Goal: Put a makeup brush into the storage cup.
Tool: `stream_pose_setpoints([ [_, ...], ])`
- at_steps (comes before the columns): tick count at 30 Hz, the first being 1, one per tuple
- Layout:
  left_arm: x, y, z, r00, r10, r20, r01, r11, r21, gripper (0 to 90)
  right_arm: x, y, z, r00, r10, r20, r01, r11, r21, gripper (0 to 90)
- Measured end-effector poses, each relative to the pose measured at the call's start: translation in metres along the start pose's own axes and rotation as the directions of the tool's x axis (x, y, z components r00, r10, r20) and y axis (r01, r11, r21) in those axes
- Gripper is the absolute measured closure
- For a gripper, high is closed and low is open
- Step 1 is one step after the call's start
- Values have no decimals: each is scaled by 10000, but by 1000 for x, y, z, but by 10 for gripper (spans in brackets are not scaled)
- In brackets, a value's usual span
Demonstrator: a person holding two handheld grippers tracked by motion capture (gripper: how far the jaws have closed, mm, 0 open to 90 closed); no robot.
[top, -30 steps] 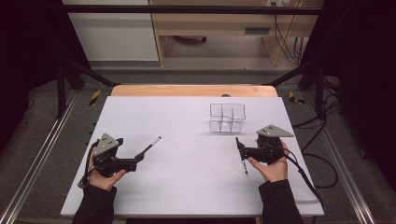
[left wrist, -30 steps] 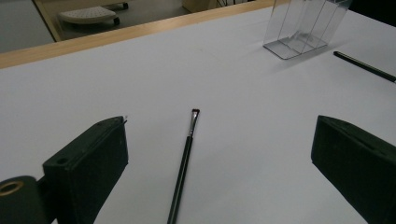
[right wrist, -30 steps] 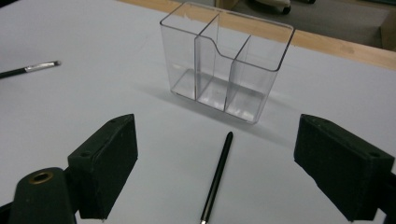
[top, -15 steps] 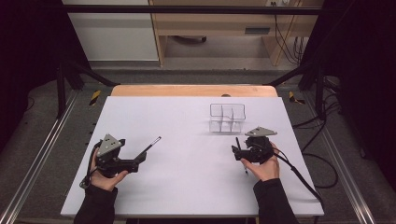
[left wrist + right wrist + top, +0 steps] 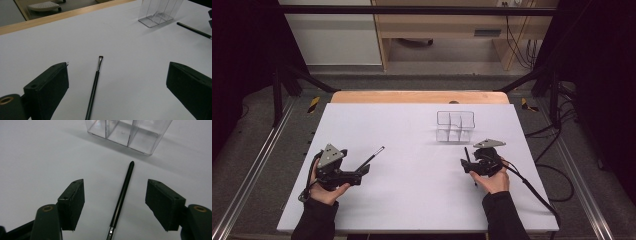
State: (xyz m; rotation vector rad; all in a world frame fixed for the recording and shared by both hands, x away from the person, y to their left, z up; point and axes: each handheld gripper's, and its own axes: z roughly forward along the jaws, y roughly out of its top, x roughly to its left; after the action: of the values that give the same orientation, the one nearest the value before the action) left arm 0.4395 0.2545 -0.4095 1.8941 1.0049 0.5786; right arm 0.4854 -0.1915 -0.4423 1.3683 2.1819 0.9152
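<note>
A thin black brush (image 5: 373,155) lies on the white table (image 5: 412,200) just ahead of my left gripper (image 5: 363,170). In the left gripper view this brush (image 5: 95,85) sits between the wide-open jaws of my left gripper (image 5: 117,66), untouched. A second black-handled brush (image 5: 122,195) lies on the table between the jaws of my right gripper (image 5: 115,182). Those jaws have just been closing, but the pads stand clear of the handle on both sides. From above, my right gripper (image 5: 467,167) sits low over that brush (image 5: 467,154), a short way in front of a clear divided box (image 5: 455,126).
The clear box (image 5: 127,132) stands upright at the table's back right and holds nothing I can see. A wooden strip (image 5: 419,96) runs along the table's far edge. Cables (image 5: 532,185) trail from the right gripper off the table's right side.
My right gripper has dropped closer to the table over the second brush, and its jaws stand narrower. The left gripper and its brush have not moved.
</note>
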Motion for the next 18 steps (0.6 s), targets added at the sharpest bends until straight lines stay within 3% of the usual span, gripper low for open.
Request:
stream_pose_setpoints([
  [9,0,0,0,10000,-15,25,15,10000,-16,40,-3,-5,11,10000,-41,-21,42,9987,511,444],
  [18,-1,0,0,10000,38,59,-38,10000,47,43,-7,-10,16,9997,230,-88,-221,9958,892,571],
])
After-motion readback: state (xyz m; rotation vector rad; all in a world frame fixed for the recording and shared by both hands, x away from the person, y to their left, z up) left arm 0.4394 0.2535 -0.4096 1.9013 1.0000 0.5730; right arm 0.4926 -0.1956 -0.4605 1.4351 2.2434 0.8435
